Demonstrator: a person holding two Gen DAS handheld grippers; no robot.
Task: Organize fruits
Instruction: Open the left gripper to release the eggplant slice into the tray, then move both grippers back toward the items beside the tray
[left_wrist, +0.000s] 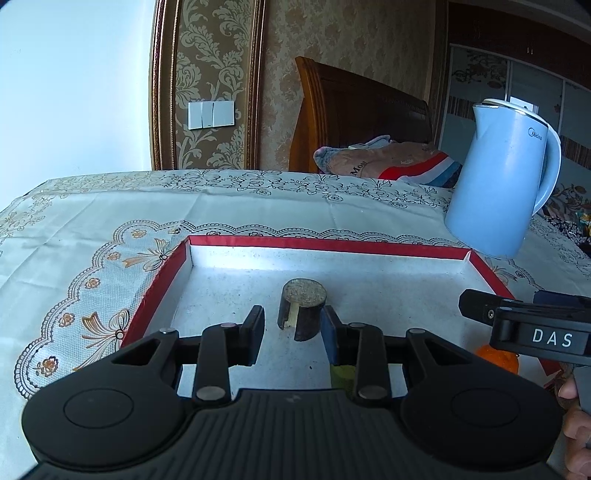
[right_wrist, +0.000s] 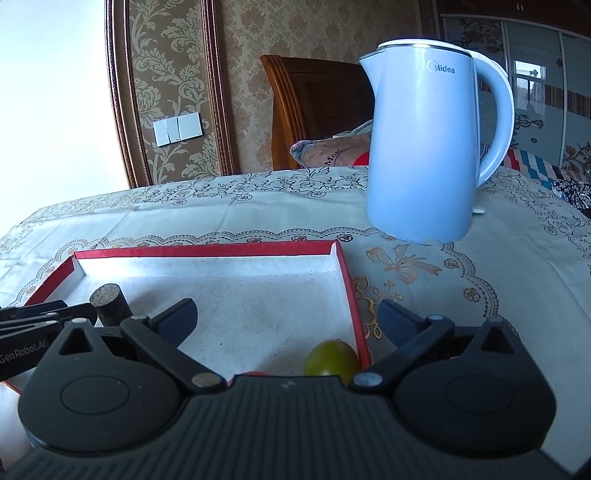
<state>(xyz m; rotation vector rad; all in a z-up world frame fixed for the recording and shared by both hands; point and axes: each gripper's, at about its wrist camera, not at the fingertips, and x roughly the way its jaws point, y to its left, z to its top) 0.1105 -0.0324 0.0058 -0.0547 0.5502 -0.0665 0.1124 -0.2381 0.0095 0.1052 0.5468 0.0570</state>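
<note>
On the table (right_wrist: 258, 214): a floral cloth carried a shallow red-rimmed tray (right_wrist: 207, 250) with a white floor; a pale blue kettle (right_wrist: 424, 147) stood on the cloth beyond the tray's corner, at 1 o'clock in the right wrist view.
Green fruit (right_wrist: 332, 358): small, round and glossy, it lay on the tray floor close against the red wall, at 5 o'clock in that view.
Orange fruit (left_wrist: 498, 358): partly hidden under the right claw's body, it sat at 4 o'clock in the left wrist view.
Dark stubby cylinder (left_wrist: 303, 310): it stood upright on the tray floor near the middle; what it was could not be told.
Right gripper (right_wrist: 288, 306): the claw was spread wide and empty, with the green fruit low between its arms and untouched.
Left gripper (left_wrist: 291, 325): the claw was drawn in to a narrow gap and seemed to clamp nothing; the cylinder stood at its tips, one pad right beside it.
Likely step: picking up or leaving the green fruit, judging by the spread claw above it.
Doing it well: the pads should bracket the fruit at its widest and close gently, since smooth round skin may squirt free.
Watch for: the tray wall at 3 o'clock could block the outer finger, and the left claw waited near at 9 o'clock.
</note>
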